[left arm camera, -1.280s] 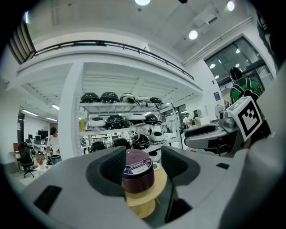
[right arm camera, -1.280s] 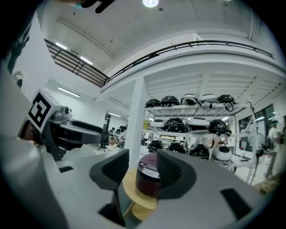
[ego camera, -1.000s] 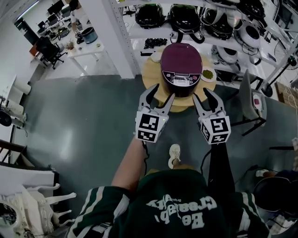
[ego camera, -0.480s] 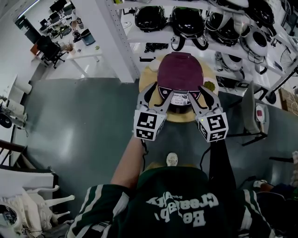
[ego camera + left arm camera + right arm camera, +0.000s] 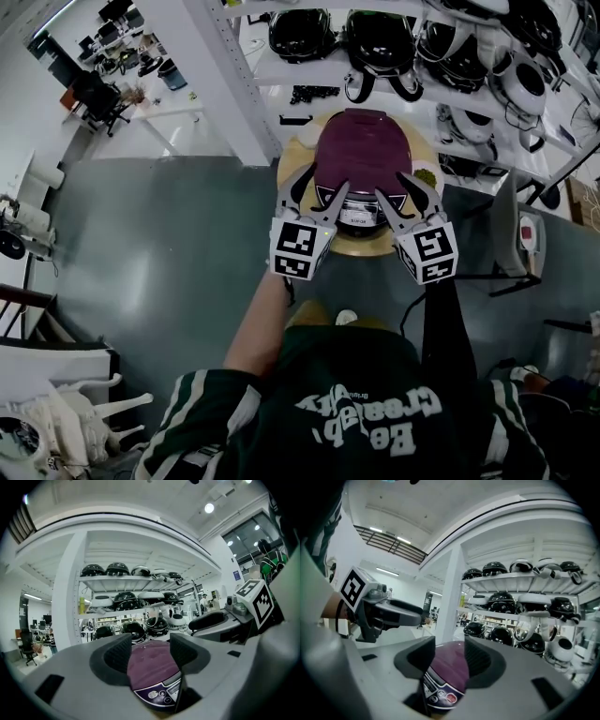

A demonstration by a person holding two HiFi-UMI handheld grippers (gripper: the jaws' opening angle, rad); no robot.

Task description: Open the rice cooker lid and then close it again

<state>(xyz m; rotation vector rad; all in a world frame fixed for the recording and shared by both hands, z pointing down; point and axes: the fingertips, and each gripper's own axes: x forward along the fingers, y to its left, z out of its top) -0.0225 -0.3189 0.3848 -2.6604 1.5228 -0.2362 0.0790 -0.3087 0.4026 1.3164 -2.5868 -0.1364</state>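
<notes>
Both of your grippers have come forward since a second ago: then their tips sat short of the cooker's front edge, and now they reach over its control panel. You have also stepped closer, so the table sits nearer your body in the head view.

Your left gripper [image 5: 321,185] has its jaws moderately apart with nothing clamped. In the left gripper view [image 5: 150,648] the rounded purple rice cooker with a dark button panel [image 5: 152,667] shows through the gap, beyond the ribbed pads [image 5: 119,654].

Your right gripper [image 5: 394,187] is also parted, somewhat narrower, and its jaws have just been opening a little. Nothing sits between them. In the right gripper view [image 5: 450,656] the cooker [image 5: 451,670] fills the gap ahead of the pads. Whether either gripper's tips touch the panel, you cannot tell from these views.

The rice cooker [image 5: 366,141] stands on the round pale wooden table [image 5: 361,247] with its lid down. It sits directly ahead of you, with one gripper over each side of its front. Behind the table, a white metal shelf rack [image 5: 281,70] carries dark rounded items.
</notes>
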